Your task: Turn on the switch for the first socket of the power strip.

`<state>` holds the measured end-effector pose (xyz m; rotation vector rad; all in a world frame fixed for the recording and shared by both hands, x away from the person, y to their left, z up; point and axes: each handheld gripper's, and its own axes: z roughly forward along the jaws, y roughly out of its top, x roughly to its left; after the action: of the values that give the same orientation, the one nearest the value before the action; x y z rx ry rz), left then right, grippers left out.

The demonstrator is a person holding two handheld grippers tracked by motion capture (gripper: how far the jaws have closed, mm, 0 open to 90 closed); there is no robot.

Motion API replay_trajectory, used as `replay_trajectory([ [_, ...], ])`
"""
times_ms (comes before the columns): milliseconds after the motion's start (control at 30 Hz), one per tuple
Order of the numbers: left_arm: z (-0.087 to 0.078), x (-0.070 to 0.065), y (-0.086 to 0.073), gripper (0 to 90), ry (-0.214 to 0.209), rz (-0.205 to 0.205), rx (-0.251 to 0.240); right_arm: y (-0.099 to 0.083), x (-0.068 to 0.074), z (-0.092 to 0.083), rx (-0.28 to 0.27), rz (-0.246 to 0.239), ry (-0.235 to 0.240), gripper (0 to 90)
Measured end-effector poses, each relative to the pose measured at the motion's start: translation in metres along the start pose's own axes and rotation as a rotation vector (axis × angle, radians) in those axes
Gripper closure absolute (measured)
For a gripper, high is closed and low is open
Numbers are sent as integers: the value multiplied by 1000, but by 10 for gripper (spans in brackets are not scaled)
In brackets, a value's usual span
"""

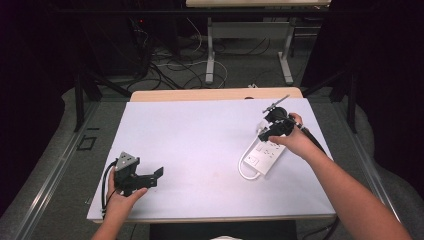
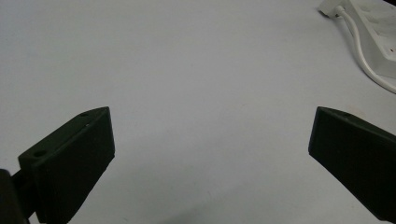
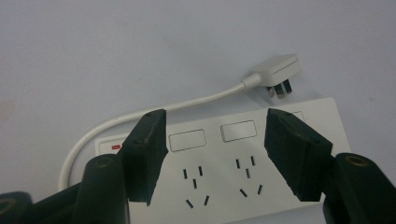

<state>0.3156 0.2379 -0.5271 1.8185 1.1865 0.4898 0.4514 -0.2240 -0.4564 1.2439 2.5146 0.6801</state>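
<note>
A white power strip lies flat on the white table top at the right, its face with switches and sockets up. Its short white cord loops round to a white plug lying beside the strip's far edge. My right gripper hovers over the strip's far end, pointing down; its jaws stand partly apart above two sockets and touch nothing. My left gripper rests near the table's front left, wide open over bare table. The strip's end sits at the top right of the left gripper view.
The white sheet covers a wooden table whose far edge shows beyond it. Behind the table, a second desk's legs and loose cables are on the floor. The table's front edge runs close to the person.
</note>
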Motion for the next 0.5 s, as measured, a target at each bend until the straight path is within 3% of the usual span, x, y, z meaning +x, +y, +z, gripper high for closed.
replay_trajectory([
  [500, -1, 0, 0, 4, -2, -4, -3, -1, -3, -2, 1, 4, 33, 559],
])
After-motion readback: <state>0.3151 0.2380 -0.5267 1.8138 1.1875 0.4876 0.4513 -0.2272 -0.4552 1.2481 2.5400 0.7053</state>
